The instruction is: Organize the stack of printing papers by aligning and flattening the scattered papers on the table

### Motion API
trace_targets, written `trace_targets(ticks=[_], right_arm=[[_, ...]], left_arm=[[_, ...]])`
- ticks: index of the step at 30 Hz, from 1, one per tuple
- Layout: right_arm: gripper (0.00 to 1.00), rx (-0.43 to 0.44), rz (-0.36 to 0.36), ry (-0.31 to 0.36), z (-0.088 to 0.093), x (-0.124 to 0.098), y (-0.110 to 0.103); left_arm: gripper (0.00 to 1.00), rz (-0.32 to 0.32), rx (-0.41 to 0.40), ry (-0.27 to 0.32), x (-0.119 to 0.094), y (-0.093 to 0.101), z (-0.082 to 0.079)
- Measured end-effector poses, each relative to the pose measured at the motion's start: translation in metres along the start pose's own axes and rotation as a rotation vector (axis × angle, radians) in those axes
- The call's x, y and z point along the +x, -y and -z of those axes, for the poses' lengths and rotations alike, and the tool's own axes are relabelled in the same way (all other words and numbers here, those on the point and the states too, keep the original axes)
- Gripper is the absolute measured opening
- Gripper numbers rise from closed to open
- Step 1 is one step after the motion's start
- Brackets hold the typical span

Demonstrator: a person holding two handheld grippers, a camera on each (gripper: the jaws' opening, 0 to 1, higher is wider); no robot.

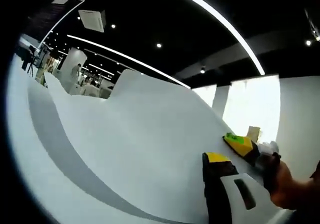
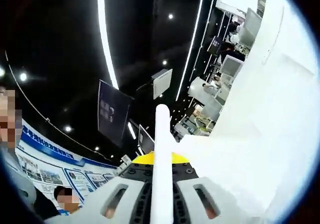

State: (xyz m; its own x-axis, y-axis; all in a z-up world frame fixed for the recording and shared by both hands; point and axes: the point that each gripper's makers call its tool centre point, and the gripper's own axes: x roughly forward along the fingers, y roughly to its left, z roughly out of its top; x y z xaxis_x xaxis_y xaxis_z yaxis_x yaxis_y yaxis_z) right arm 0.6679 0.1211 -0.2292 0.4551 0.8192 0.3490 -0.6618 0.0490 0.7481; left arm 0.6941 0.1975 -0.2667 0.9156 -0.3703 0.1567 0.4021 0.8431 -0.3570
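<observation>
The stack of white printing papers (image 1: 140, 144) is held up on edge in the air, with the ceiling behind it. In the left gripper view my left gripper (image 1: 209, 160) is shut on the stack's lower edge. One yellow-tipped jaw lies flat against the sheet and the other is hidden behind the paper. My right gripper (image 1: 239, 143), green-tipped and held by a hand (image 1: 292, 186), grips the same edge a little farther along. In the right gripper view the paper stack (image 2: 162, 134) runs edge-on between the two jaws of my right gripper (image 2: 161, 158), which is shut on it. A broad white sheet (image 2: 260, 134) spreads away to the right.
A dark ceiling with long light strips (image 1: 220, 19) lies behind the paper. A bright window (image 1: 255, 104) stands at the right. Desks with monitors (image 2: 230, 64) and a hanging screen (image 2: 112, 111) show in the distance. A person (image 2: 65, 199) stands by wall posters at lower left.
</observation>
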Motion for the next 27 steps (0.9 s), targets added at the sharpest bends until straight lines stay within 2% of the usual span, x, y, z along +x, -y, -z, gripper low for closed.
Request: trace_targets(ticks=[10,13,19,23,27], right_arm=[[0.00,0.050,-0.024,0.002,-0.001,0.001,-0.003],[0.00,0.047,0.021,0.004,-0.002,0.001,0.006],[0.00,0.043,0.045,-0.016,0.008,0.002,0.011],[0.00,0.016,0.054,-0.009,0.007,0.002,0.009],[0.00,0.017,0.076,0.004,0.009,0.002,0.013]], left_arm=[[0.52,0.009,-0.009,0.015,-0.001,0.005,-0.002],[0.51,0.009,-0.009,0.015,-0.001,0.005,-0.002],[0.49,0.019,-0.014,0.026,-0.002,0.006,-0.004],[0.49,0.019,-0.016,0.025,-0.002,0.006,-0.004],[0.43,0.005,-0.016,0.013,-0.001,0.003,-0.001]])
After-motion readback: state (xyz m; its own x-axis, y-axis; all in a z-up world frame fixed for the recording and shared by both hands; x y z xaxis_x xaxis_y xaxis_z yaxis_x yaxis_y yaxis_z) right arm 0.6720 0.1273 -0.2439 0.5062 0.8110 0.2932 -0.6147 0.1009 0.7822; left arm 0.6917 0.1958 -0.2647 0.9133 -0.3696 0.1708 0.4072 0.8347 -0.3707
